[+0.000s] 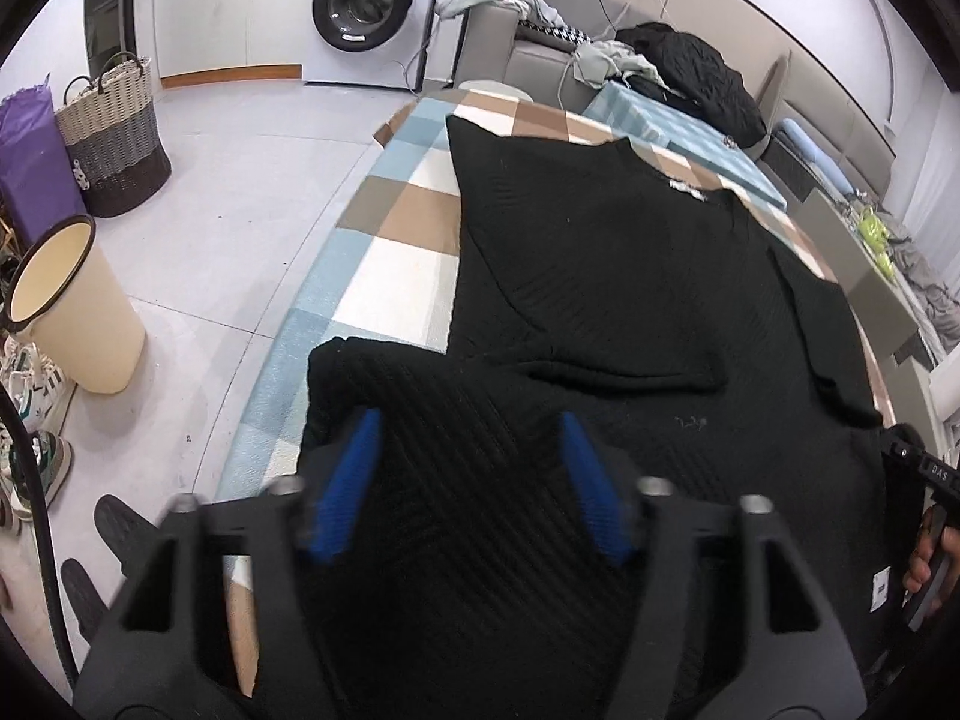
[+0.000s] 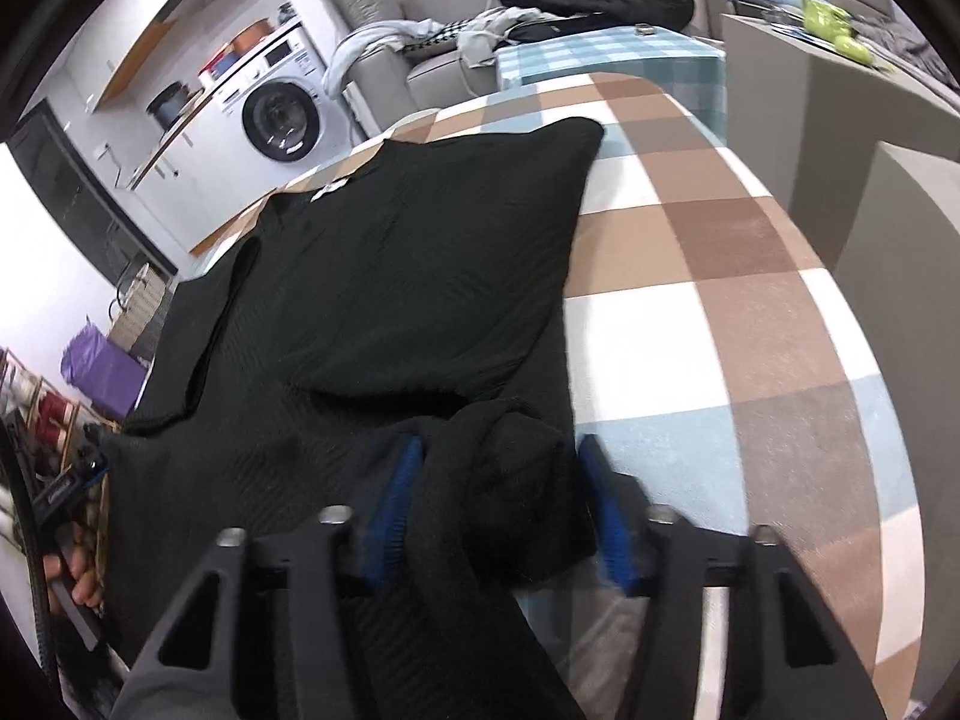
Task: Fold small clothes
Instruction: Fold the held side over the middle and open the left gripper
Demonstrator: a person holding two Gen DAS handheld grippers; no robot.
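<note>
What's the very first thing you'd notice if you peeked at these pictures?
A big black knitted top lies spread over a checked blue, brown and white cloth, filling the middle of both views. Blue-padded grippers stand open at its near edge: the left gripper over the fabric, the right gripper with a bunched fold between its fingers. Farther back, a white washing machine stands by the wall, and a cream bin stands on the floor at the left.

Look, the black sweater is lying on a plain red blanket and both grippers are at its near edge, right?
Not quite. The black sweater lies on a checked blanket of brown, white and light blue, not plain red. The right wrist view shows it best. Both grippers are at its near edge.
</note>
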